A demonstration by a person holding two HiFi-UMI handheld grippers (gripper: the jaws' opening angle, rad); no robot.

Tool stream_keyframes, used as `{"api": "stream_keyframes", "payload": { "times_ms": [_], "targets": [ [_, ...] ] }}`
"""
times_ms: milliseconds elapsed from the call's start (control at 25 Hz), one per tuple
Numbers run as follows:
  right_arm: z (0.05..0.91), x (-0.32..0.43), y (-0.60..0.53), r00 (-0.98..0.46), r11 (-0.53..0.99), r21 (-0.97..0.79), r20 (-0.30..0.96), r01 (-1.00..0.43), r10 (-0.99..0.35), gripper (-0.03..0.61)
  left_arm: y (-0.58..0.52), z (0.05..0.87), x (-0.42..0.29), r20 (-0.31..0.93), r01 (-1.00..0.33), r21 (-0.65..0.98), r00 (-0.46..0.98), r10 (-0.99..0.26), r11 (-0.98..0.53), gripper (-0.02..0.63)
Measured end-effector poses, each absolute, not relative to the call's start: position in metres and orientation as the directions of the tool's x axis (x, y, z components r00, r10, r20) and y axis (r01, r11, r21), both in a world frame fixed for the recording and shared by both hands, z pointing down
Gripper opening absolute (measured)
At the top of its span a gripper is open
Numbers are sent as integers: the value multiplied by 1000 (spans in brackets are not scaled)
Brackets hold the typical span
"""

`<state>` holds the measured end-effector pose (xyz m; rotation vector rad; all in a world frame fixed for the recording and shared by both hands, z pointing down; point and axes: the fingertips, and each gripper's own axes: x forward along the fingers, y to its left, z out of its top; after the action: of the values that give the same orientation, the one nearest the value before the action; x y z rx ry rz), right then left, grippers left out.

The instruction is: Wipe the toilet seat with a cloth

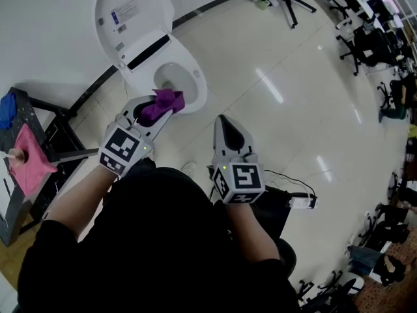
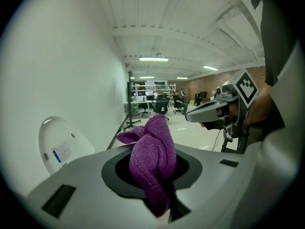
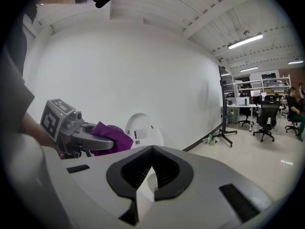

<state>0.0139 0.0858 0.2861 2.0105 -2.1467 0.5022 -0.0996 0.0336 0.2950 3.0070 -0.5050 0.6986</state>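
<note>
Head view: the purple cloth point(image 1: 166, 99) is bunched between the 2 jaws of the left gripper point(image 1: 161, 112), which are clamped on it, over the near rim of the toilet seat point(image 1: 198, 87); contact cannot be told. The lid point(image 1: 130, 8) stands raised. Just beside, the right gripper point(image 1: 223, 120) has its jaws together, empty, above the floor point(image 1: 293, 109).

Bunched purple cloth point(image 1: 163, 103) over the near rim of the white toilet seat point(image 1: 197, 77), lid raised.
</note>
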Motion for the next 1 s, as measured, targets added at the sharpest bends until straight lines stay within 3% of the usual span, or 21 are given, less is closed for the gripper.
{"api": "stream_keyframes", "payload": {
  "times_ms": [1000],
  "targets": [
    [281, -10, 120, -22, -19, -117, 335, -993, -942, 14, 58, 283, -120, 395, -262, -63, 880, -265, -963, 94]
  ]
}}
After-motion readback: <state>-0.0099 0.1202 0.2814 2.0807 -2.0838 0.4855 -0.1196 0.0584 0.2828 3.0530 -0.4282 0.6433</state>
